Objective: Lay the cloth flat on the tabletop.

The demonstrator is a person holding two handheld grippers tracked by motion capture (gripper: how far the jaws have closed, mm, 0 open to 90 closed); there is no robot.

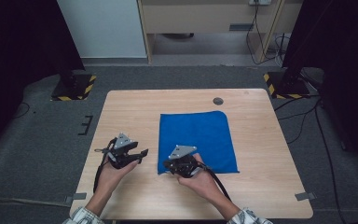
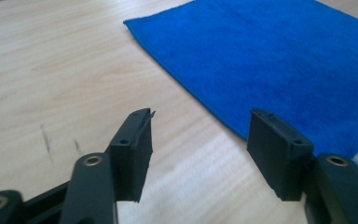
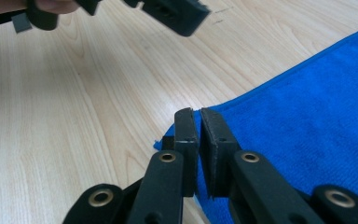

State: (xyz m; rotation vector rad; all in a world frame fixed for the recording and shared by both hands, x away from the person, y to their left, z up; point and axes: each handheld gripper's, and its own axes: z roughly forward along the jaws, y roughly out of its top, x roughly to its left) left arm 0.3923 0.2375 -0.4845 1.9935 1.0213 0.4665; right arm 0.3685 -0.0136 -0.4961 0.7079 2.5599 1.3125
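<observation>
- The flat blue microfibre cloth [image 1: 198, 140] is lying spread on the light wooden table [image 1: 261, 186], right of centre, with its near-left corner [image 3: 168, 140] just in front of the person's right hand.
- The right hand-held gripper [image 3: 198, 116] is clenching on that near-left corner: in the right gripper view the pads are nearly together with a sliver of blue between them. The bite looks thin, on the hem only.
- The left hand-held gripper [image 2: 198, 140] is released, jaws standing apart over bare wood just beside the cloth's left edge [image 2: 186, 88], nothing between the pads.
- Judgement: the step in hand is pinching the corner to start a fold or lift. No earlier frame, so I am reading this from the grip alone.
- To do it well: be confirming both layers of hem are sitting deep in the pads before lifting; a tip-only pinch is likely slipping off.
- Be lifting slowly and low, so the rest of the cloth is peeling off instead of dragging and bunching.
- Be bringing the left one to the far-left corner, or pinning the left edge, so the fold line is staying straight.
- Risk: pads scraping the wood and missing fabric.
</observation>
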